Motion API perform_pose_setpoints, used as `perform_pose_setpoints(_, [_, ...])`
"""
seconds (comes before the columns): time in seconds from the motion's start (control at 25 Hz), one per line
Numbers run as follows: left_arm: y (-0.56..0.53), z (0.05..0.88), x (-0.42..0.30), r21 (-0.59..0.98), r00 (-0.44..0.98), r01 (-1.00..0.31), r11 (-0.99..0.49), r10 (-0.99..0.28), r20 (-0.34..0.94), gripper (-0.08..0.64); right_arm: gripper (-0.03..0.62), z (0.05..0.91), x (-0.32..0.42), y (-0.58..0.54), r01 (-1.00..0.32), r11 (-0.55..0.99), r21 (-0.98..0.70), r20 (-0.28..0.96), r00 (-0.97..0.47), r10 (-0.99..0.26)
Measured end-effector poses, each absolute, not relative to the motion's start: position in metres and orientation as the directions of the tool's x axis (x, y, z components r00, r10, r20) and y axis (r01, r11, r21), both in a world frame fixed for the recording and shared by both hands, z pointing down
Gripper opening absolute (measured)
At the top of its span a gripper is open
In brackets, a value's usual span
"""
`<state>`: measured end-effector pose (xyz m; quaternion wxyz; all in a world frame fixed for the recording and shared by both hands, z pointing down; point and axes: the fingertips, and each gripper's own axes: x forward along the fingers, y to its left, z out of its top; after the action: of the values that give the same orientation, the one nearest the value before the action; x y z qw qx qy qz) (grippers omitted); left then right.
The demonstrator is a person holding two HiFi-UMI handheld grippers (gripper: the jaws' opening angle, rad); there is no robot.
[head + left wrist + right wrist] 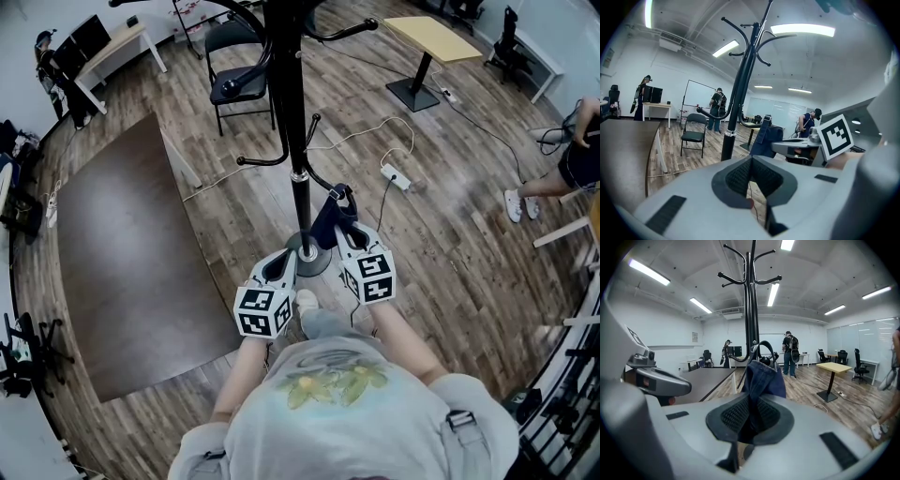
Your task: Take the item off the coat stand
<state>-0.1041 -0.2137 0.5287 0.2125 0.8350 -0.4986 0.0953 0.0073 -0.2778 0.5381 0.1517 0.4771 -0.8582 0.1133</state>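
The right claw (751, 417) is pinched narrow on the lower edge of the dark blue denim item (764, 375), which hangs just ahead at its 12 o'clock. The left claw (751, 174), at its 9 o'clock, is closed on nothing. The item's black strap (761, 345) looks still looped low on the coat stand (751, 305), so the grip seems made and the lift clear remains.

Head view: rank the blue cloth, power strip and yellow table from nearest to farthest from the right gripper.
1. Blue cloth, clamped in the right gripper.
2. Power strip, further out, right of it.
3. Yellow table, far upper right.
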Motion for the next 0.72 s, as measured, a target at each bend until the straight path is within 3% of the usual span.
perform_pose_setpoints(0.72, [-0.212,0.520,-0.084,0.238,0.503,-0.864,-0.444,-0.787,0.356,0.015,0.023,0.525,0.021,-0.247,-0.841,0.537,-0.063,0.323,-0.526,-0.787])
